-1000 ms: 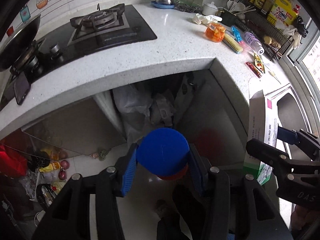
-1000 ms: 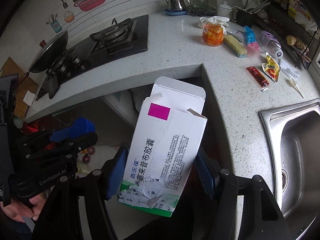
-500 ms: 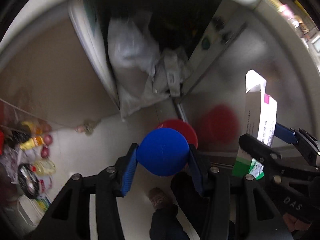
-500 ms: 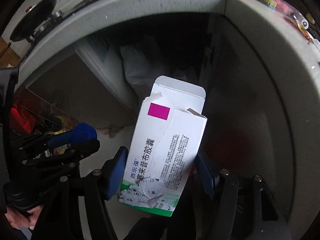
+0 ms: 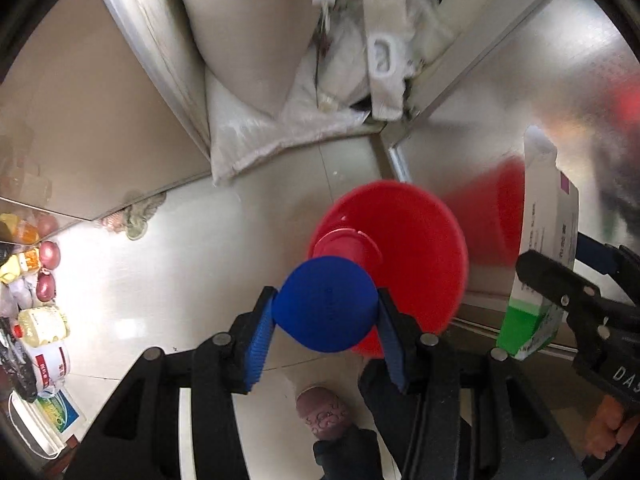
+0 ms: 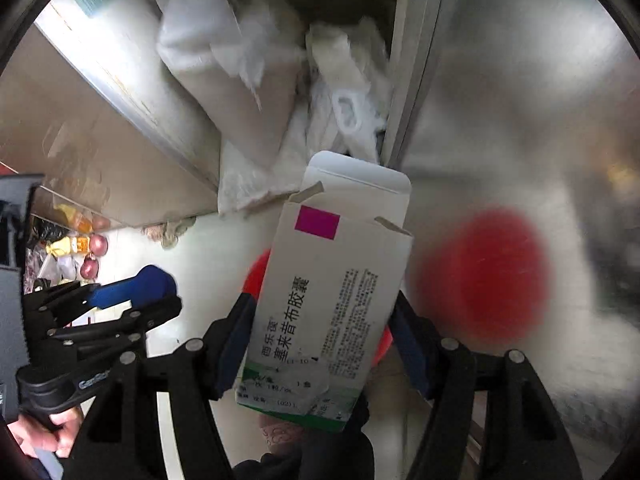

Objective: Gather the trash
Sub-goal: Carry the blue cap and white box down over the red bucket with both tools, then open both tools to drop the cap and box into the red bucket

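Left wrist view: your left gripper (image 5: 326, 312) is clenching a round blue lid (image 5: 325, 306) between its blue fingers (image 5: 259, 332), holding it above the near rim of a red bin (image 5: 416, 248) that is standing on the pale tiled floor (image 5: 192, 264). Right wrist view: your right gripper (image 6: 324, 344) is gripping a white medicine box (image 6: 332, 292) by its sides, upright with its top flap open, and the box is hiding most of the bin behind it. Beyond the bin, white sacks (image 5: 256, 36) are sitting in an open cabinet, and its steel door (image 5: 532, 80) is showing a blurred red reflection. Bottles and onions (image 5: 44, 264) are lying at the left edge of the floor.
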`<state>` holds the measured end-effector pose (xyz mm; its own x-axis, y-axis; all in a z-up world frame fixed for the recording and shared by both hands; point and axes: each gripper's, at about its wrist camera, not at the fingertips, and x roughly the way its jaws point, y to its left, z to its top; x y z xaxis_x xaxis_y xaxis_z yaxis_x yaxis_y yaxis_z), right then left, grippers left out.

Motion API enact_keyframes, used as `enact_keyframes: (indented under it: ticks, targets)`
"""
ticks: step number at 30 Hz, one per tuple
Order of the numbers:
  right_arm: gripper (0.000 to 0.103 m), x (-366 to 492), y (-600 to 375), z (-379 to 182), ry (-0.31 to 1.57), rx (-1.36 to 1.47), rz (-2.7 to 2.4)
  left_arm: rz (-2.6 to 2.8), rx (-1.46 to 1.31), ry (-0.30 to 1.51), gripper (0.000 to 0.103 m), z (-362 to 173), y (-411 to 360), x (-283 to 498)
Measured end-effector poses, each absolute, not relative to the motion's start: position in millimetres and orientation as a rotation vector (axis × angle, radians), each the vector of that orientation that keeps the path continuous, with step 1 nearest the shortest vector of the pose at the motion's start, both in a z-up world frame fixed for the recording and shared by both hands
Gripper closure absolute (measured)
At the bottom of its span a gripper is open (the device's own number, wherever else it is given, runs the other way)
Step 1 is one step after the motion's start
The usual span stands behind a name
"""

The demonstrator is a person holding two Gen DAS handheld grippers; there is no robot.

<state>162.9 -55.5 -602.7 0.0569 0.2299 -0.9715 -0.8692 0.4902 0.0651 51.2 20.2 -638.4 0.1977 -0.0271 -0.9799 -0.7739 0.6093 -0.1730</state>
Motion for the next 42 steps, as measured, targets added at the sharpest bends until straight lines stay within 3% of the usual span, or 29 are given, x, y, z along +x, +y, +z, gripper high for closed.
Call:
enact_keyframes:
  ticks: [13,16,23,33,42]
  targets:
    - [0.039,168,-53,-719,1.306,-0.789,0.953,0.565,-0.834,1.312,0.057,-747,7,68]
    - [0.039,171,-58,-734,1.317,-0.783,0.949,0.591,-0.737,1.294,0.056,-756,3,76]
    - [0.038,168,-63,-747,1.272,-0.826,0.969,0.548,-0.693,1.311,0.035,-763,2,80]
    - [0.024,167,-62,-722,1.279,-0.79,0.958,0.555,-0.682,1.272,0.033,-711,12,74]
    - [0.014,147,-62,-604,1.207,-0.732,0.943,0.592,-0.64,1.19,0.033,-571,14,51]
